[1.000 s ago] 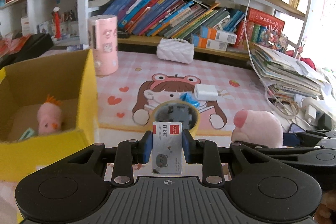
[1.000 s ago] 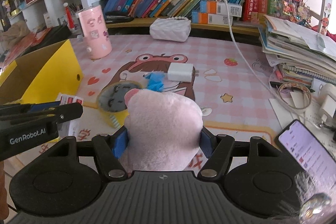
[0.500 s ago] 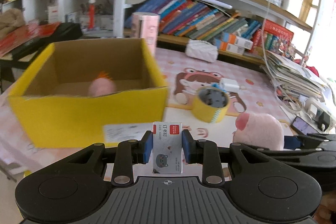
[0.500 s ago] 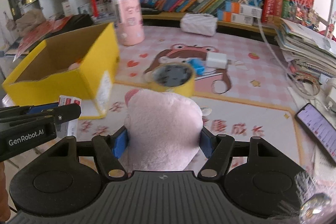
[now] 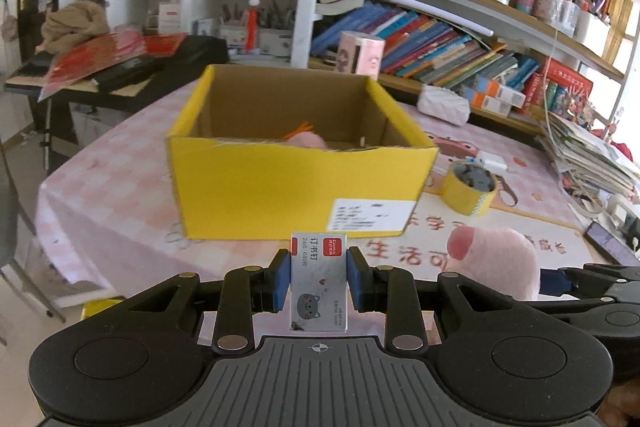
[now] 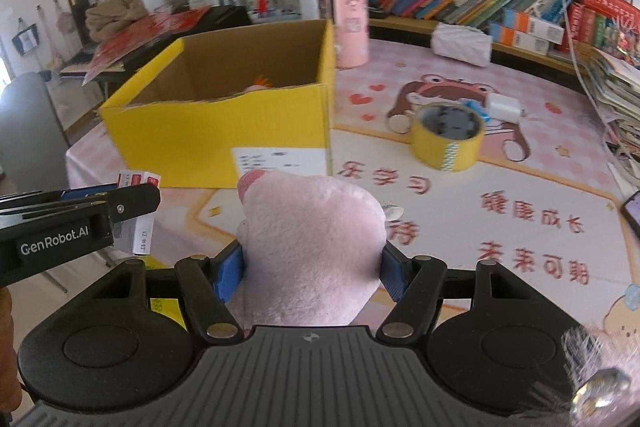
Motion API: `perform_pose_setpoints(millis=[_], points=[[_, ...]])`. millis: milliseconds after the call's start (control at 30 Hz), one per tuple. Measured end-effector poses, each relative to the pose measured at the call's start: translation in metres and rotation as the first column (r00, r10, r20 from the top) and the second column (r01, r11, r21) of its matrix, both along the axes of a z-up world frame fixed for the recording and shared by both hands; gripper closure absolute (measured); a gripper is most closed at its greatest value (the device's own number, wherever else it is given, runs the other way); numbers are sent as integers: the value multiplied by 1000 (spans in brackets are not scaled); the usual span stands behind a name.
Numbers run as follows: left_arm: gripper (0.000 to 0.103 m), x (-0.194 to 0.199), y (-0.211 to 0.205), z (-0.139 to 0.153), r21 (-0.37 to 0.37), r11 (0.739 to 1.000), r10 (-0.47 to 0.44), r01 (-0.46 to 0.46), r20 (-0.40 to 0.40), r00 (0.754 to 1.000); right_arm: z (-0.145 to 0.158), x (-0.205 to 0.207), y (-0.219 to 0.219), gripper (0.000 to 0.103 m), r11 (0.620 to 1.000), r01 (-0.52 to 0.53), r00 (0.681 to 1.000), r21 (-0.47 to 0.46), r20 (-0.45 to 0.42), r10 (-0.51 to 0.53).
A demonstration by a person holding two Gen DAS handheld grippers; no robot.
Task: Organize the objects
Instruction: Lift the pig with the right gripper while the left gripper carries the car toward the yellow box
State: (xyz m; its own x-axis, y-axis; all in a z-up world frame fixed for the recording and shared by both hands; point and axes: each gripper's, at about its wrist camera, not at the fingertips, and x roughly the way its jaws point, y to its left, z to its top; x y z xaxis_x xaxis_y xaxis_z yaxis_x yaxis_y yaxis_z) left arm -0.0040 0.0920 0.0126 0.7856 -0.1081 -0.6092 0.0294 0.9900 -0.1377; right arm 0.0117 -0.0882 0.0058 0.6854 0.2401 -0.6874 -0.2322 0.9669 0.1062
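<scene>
My left gripper (image 5: 318,279) is shut on a small grey staple box (image 5: 318,283) with a red label and a cat drawing, held above the table's near edge, in front of the yellow cardboard box (image 5: 296,195). My right gripper (image 6: 312,271) is shut on a pink plush toy (image 6: 312,247), just right of the left gripper (image 6: 132,201). The plush also shows in the left wrist view (image 5: 496,259). Another pink plush with an orange tuft (image 5: 306,139) lies inside the yellow box (image 6: 224,131). A yellow tape roll (image 5: 470,189) sits right of the box, also seen in the right wrist view (image 6: 448,135).
A white charger (image 6: 502,105) and a blue item lie behind the tape. A pink cylinder (image 6: 348,23) stands behind the box. A white quilted pouch (image 6: 462,43) lies near the bookshelf. A paper stack (image 5: 584,155) and a phone (image 5: 608,243) are at the right.
Both grippers have pulled back and swung left with their objects still held. The yellow box now lies straight ahead and farther off; the tape roll has shifted to the right.
</scene>
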Motion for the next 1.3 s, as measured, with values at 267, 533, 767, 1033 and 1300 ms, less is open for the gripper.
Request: perform_pose_setpoints(millis=[267, 533, 767, 1033, 1300], points=[[75, -21, 28, 2, 8, 999, 34, -35, 16, 999, -1, -18, 31, 38, 999, -31, 1000, 12, 4, 31], [75, -38, 50, 7, 4, 998, 65, -65, 50, 997, 3, -31, 55, 38, 998, -64, 997, 7, 32, 64], [75, -45, 56, 10, 2, 998, 61, -61, 70, 996, 7, -39, 63, 38, 998, -66, 997, 2, 51, 66], [75, -54, 59, 13, 2, 999, 43, -43, 84, 996, 9, -49, 66, 38, 999, -53, 997, 1, 60, 53], [75, -60, 62, 14, 2, 999, 35, -35, 88, 996, 11, -55, 69, 38, 999, -47, 997, -3, 66, 47]])
